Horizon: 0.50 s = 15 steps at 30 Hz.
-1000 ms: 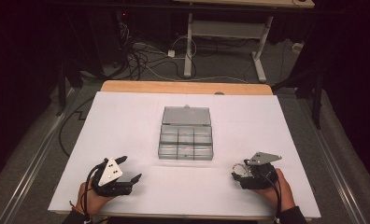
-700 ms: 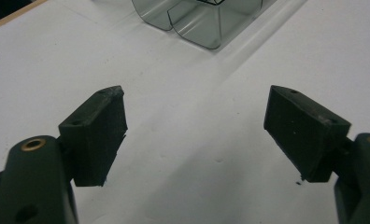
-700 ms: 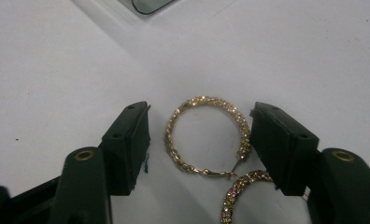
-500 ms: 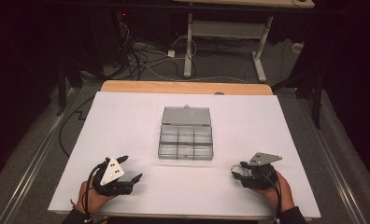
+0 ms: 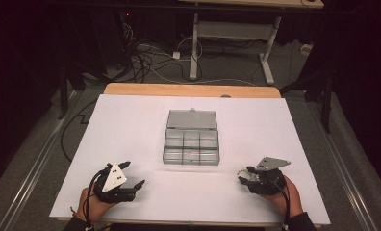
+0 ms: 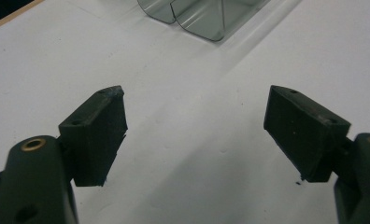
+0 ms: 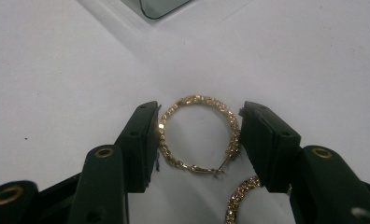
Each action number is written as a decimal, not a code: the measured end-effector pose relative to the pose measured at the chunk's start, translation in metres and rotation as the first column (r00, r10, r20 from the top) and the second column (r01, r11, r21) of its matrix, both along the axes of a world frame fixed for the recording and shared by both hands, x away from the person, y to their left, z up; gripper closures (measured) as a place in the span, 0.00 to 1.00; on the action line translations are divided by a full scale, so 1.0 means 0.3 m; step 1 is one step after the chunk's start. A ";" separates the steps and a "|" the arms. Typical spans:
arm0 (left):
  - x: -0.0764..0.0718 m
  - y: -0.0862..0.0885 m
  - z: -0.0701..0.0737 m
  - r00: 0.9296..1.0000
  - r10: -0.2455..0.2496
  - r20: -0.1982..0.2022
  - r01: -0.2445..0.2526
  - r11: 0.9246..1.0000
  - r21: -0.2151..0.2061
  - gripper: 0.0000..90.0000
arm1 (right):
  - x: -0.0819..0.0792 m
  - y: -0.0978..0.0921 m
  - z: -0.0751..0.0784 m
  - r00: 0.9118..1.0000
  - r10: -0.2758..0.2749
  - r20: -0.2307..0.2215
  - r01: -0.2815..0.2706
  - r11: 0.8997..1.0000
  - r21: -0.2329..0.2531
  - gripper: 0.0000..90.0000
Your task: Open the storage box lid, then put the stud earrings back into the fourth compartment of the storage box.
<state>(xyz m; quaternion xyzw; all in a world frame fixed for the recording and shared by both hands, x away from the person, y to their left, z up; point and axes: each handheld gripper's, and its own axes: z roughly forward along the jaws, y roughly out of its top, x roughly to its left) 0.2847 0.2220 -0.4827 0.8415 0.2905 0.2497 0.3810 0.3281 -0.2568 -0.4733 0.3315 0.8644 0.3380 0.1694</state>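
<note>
Nearest to us, our right gripper has its fingers set either side of a gold hoop earring lying flat on the white surface, pads touching or just beside its rim; whether it is truly pinched we cannot tell. A second hoop lies just beneath, close to the right finger. We judge the thin ring could spring out sideways under squeeze, or the second hoop could snag and drag along. Our left gripper hovers with fingers spread wide and empty over bare surface. Farther off sits the clear compartment box, lid open, well apart from both hands, so a weak grip could drop the earring on the way.
</note>
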 end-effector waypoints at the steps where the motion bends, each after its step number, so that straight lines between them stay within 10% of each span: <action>1: -0.001 0.000 -0.001 1.000 0.000 -0.001 0.000 1.000 0.003 0.22 | 0.000 0.001 0.000 1.000 0.000 0.002 0.000 1.000 0.000 0.54; 4: 0.001 0.000 0.002 1.000 0.003 0.003 -0.003 1.000 -0.004 0.22 | -0.002 0.002 0.002 1.000 0.003 0.011 -0.003 1.000 0.008 0.57; 5: 0.001 0.000 0.002 1.000 0.003 0.003 -0.003 1.000 -0.003 0.22 | -0.004 -0.002 0.006 1.000 -0.001 0.017 0.001 1.000 0.024 0.74; 15: -0.003 -0.003 0.005 1.000 0.006 0.010 -0.006 1.000 0.013 0.22 | -0.006 0.011 0.001 0.999 0.022 0.024 -0.022 1.000 -0.006 0.65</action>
